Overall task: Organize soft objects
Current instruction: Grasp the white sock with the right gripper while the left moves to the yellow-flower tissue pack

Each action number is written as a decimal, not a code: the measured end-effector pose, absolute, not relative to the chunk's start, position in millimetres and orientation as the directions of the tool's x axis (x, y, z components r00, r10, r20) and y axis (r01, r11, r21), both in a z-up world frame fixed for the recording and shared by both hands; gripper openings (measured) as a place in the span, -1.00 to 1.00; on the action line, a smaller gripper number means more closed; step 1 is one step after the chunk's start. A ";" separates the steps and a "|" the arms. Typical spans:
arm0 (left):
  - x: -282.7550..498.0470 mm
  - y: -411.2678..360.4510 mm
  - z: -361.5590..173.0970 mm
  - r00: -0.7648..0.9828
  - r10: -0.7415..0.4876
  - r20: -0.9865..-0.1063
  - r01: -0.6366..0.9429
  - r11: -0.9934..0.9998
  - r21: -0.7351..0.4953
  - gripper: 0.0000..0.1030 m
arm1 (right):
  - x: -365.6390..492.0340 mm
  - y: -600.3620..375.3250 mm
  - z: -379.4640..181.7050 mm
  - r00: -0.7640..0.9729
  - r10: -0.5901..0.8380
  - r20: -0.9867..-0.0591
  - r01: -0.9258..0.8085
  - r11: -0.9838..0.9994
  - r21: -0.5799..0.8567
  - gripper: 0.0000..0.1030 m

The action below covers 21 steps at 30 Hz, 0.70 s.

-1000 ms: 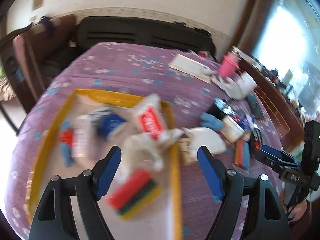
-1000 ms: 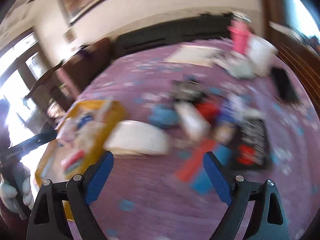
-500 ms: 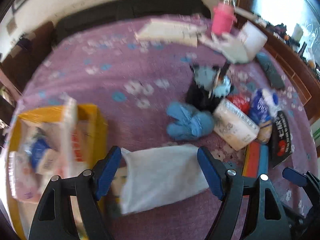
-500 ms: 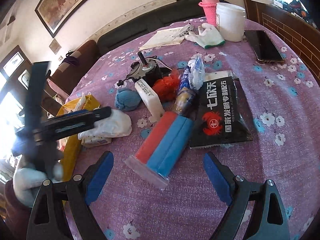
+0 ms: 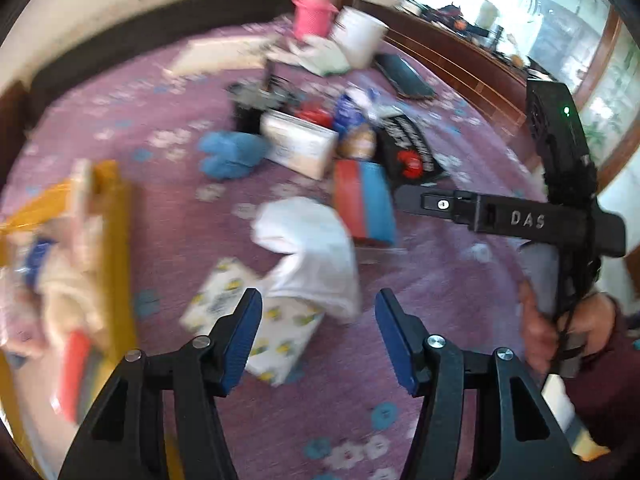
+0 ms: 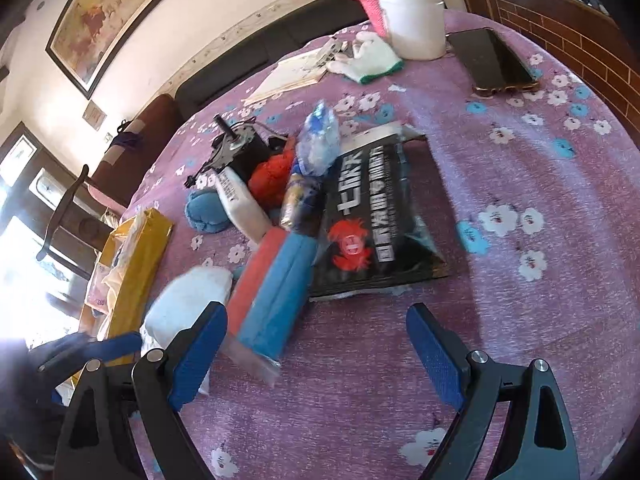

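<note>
My left gripper [image 5: 318, 336] hovers over a white soft bundle [image 5: 308, 248] that lies partly on a yellow-patterned tissue pack [image 5: 256, 320]. Its jaws are closing, with nothing pressed between the pads. The yellow tray [image 5: 116, 240] with several soft items stands to the left. My right gripper [image 6: 316, 352] is open and empty, just in front of a red and blue sponge pack [image 6: 272, 288]. The white bundle [image 6: 188, 304] is behind its left finger. A blue cloth ball [image 6: 204, 212] lies farther back.
A black snack packet [image 6: 376, 216], a white pack [image 6: 240, 204], a red bundle [image 6: 274, 176] and a small motor [image 6: 236, 148] crowd the purple tablecloth. Farther back are a phone [image 6: 492, 60], white tub [image 6: 414, 20], glove [image 6: 364, 58] and booklet [image 6: 292, 74]. A hand [image 5: 560, 320] holds the right gripper.
The left gripper swung right from over the yellow tray to the white bundle and dropped closer; its jaws narrowed. The right gripper sank toward the red and blue pack.
</note>
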State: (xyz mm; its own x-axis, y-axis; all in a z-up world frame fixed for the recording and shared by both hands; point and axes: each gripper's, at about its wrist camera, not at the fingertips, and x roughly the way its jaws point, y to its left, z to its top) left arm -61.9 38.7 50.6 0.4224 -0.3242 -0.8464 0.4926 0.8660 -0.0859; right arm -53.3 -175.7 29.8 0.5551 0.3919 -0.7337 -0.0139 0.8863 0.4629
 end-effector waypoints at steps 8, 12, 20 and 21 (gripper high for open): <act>-45.2 67.2 23.5 0.458 -0.224 -0.860 0.314 0.946 -0.080 0.22 | -48.3 -126.7 48.4 0.515 0.532 -0.671 -0.183 0.834 0.521 0.82; -46.3 73.9 23.0 0.464 -0.262 -0.846 0.289 0.948 -0.135 0.22 | -29.3 -92.9 43.2 0.441 0.553 -0.707 -0.224 0.831 0.510 0.73; -48.8 69.9 20.5 0.446 -0.268 -0.854 0.278 0.948 -0.153 0.24 | -15.7 -68.1 24.0 0.388 0.463 -0.796 -0.232 0.886 0.402 -0.57; -48.5 67.5 20.6 0.446 -0.266 -0.855 0.282 0.948 -0.147 0.26 | -18.6 -74.4 25.2 0.396 0.471 -0.788 -0.216 0.882 0.419 -0.61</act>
State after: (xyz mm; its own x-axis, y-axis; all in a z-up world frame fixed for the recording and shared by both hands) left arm -48.5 67.5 20.6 0.4459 -0.2656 -0.8547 0.2825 0.9479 -0.1472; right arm -18.6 -74.4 25.2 0.3955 0.4713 -0.7883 -0.2157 0.8820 0.4190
